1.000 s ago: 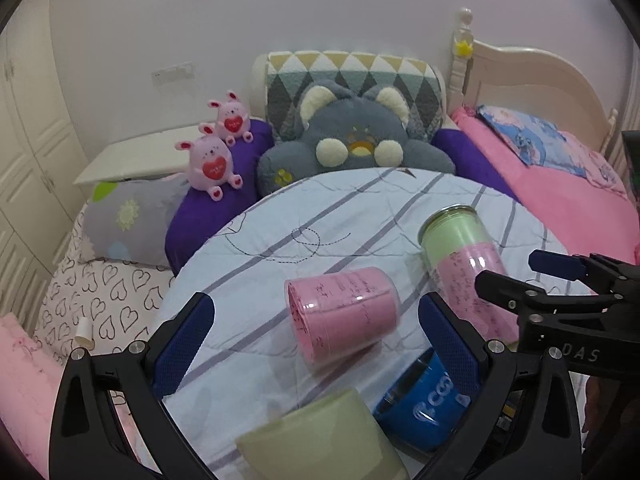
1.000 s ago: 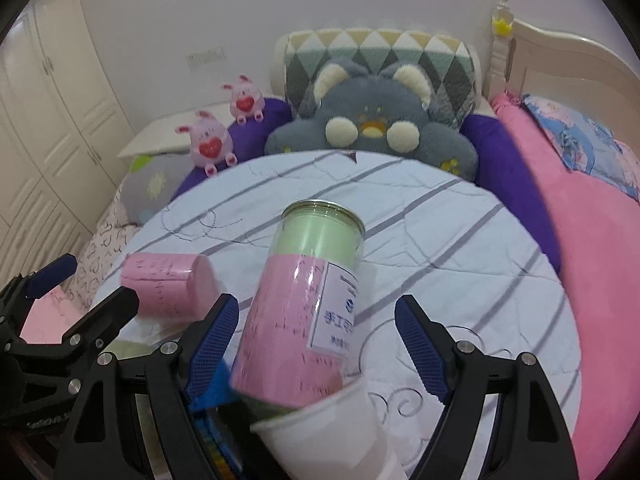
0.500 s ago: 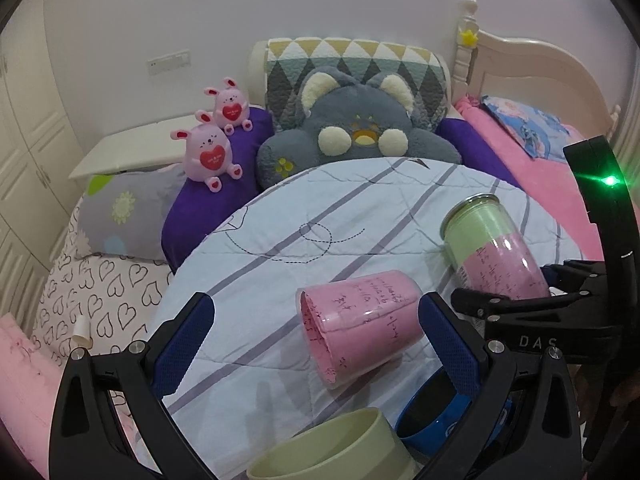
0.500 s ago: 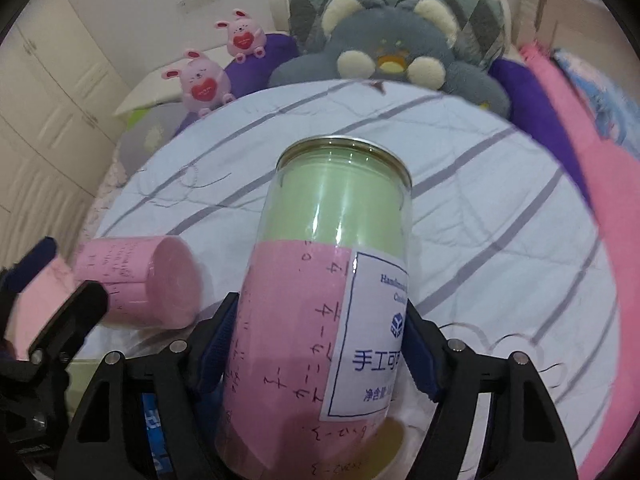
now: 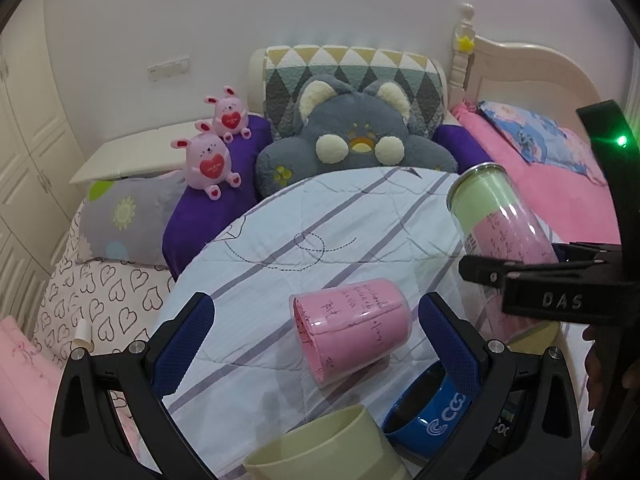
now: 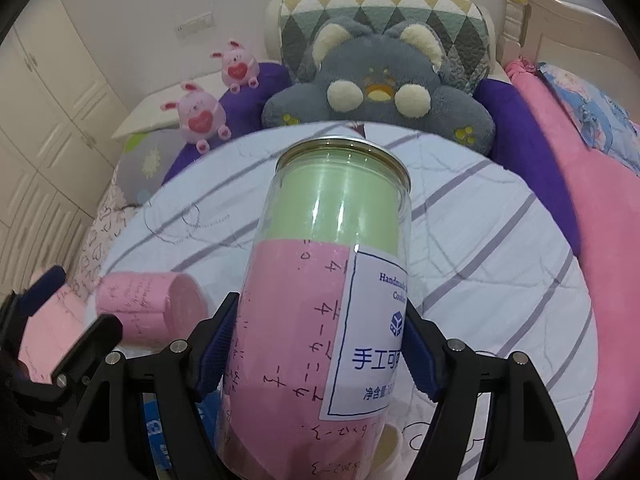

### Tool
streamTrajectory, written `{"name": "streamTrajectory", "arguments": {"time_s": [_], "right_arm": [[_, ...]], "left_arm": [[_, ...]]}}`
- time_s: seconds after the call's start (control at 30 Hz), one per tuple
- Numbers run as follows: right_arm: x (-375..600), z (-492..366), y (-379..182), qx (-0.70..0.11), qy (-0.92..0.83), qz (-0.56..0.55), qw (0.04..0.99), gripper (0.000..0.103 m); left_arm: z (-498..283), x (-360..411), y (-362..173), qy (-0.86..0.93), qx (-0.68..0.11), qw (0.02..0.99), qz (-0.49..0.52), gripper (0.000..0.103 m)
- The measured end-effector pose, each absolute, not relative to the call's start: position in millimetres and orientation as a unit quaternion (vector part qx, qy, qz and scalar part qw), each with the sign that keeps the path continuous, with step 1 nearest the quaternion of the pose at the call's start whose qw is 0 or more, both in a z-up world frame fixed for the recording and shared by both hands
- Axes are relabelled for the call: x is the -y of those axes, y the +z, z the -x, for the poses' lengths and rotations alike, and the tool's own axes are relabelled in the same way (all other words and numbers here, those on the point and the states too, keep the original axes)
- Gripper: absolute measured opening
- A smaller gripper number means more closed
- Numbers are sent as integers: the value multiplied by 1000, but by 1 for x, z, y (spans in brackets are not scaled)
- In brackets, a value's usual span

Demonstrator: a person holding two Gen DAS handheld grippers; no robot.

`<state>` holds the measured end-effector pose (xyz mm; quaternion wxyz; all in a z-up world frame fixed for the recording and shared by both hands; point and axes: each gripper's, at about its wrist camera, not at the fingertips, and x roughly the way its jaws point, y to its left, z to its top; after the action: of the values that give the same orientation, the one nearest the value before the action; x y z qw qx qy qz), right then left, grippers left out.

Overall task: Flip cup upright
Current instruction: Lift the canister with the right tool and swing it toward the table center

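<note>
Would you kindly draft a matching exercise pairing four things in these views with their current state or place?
1. tall jar
2. short pink cup
3. blue cup
4. left gripper

A. open, fingers either side of a cup
B. lying on its side on the quilt
C. clamped in the right gripper, raised
D. near edge, behind a blue pad

Pairs: 1-C, 2-B, 3-D, 4-A

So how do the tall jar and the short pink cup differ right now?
The jar is taller, green above and pink below; the cup is short and all pink. The jar is clamped in the right tool and raised off the cloth, tilted; the cup lies on its side, free between the fingers of the open left tool. Both are clear, with handwritten pink paper.
</note>
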<state>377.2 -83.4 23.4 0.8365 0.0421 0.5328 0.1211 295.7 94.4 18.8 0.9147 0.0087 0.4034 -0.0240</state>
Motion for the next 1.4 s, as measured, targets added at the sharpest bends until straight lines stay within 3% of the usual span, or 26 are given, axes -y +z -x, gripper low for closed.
{"name": "streamTrajectory", "arguments": {"time_s": [0.43,0.9,1.4], "right_arm": [[89,-353,69,-492,118,-38,862,75],[104,-265,106,-456,104,-11,884,75],[107,-165,47,-521,109,-17,847,75]], "left_arm": [[-276,-83,43,-24,-380,925,-19,103],[-191,-66,73,-12,-350,936,-20,103],[-97,-64,23,9,-388,922,-14,103]]}}
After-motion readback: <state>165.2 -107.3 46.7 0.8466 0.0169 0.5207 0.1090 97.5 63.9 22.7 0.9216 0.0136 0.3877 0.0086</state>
